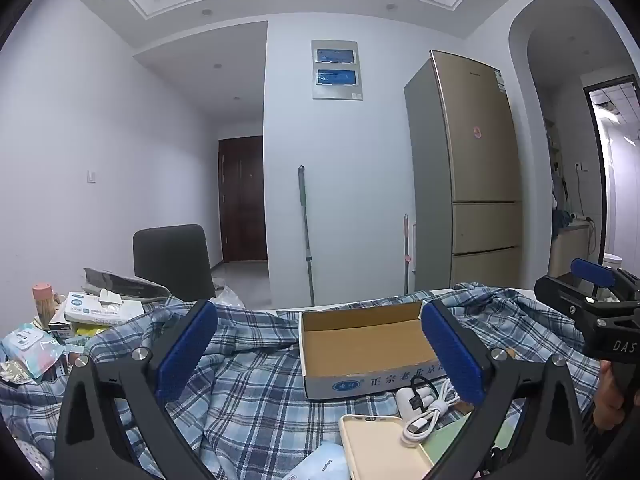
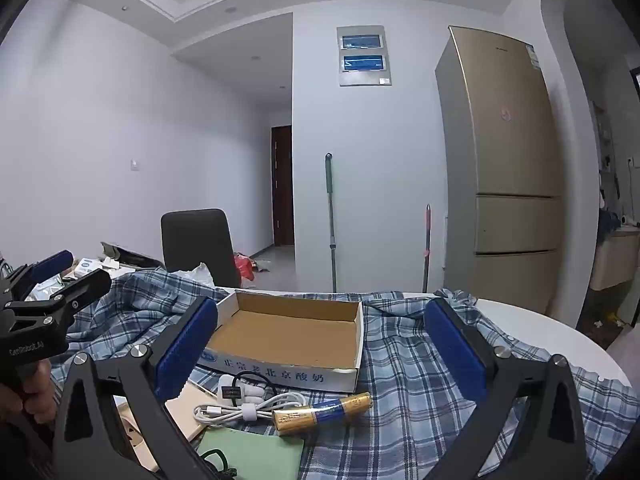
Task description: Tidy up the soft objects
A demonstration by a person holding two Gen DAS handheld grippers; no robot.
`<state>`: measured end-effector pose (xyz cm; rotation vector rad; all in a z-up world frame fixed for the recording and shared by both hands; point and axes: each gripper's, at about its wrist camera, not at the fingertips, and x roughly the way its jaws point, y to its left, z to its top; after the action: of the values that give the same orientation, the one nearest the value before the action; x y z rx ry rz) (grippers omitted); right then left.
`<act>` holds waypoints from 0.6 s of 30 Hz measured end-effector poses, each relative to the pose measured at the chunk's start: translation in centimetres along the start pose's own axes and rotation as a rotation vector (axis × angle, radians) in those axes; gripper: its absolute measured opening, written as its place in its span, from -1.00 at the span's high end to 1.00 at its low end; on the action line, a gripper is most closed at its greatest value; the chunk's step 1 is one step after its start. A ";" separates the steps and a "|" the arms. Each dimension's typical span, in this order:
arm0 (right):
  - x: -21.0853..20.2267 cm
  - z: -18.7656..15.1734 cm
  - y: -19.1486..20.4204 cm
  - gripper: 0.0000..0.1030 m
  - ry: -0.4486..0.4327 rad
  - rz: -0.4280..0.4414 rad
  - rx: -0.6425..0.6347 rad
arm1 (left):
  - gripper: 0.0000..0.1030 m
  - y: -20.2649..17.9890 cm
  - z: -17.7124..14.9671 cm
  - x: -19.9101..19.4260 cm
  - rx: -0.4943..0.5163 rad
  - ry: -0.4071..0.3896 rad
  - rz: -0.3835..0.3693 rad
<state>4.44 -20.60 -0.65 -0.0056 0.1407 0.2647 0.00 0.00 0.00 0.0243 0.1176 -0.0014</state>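
left gripper (image 1: pixel 320 354): jaws wide open, nothing between them
right gripper (image 2: pixel 322 352): same, gaping, empty
plaid cloth (image 1: pixel 248 384): rumpled across the table, under the cardboard box (image 1: pixel 362 340)
phone case (image 1: pixel 372 448): cut off at the bottom edge
batteries (image 2: pixel 322 410): near the box, label unreadable

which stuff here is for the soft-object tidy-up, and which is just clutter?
Job:
plaid shirt, spread over the table
cardboard box, open and empty, likely the bin
left gripper and right gripper, both open, holding nothing

Lying about:
white cable
battery pack
phone case
tissue box
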 end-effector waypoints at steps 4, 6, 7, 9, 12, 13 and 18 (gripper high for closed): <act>0.0 -0.1 0.2 -1.00 0.009 -0.002 -0.031 | -1.00 0.0 0.0 0.0 0.011 -0.019 -0.001; 0.1 -0.1 0.4 -1.00 0.010 -0.001 -0.025 | -1.00 0.0 0.0 0.1 0.006 -0.006 -0.014; 0.1 -0.1 0.5 -1.00 0.010 -0.001 -0.022 | -1.00 0.1 0.0 0.1 0.000 -0.001 -0.017; -0.4 0.3 0.2 -1.00 0.007 0.002 -0.019 | -1.00 0.4 0.0 0.5 -0.017 0.004 -0.023; -0.5 0.0 0.6 -1.00 -0.006 -0.001 -0.027 | -1.00 0.9 0.0 0.9 -0.034 0.030 -0.031; -0.2 -0.2 0.7 -1.00 -0.007 -0.003 -0.030 | -1.00 1.1 -0.2 1.2 -0.040 0.040 -0.032; -0.6 0.1 0.4 -1.00 -0.017 -0.002 -0.032 | -1.00 0.9 -0.6 1.7 -0.036 0.053 -0.028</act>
<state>3.81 -20.41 -0.50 -0.0351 0.1195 0.2645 1.58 0.90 -0.76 -0.0137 0.1709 -0.0263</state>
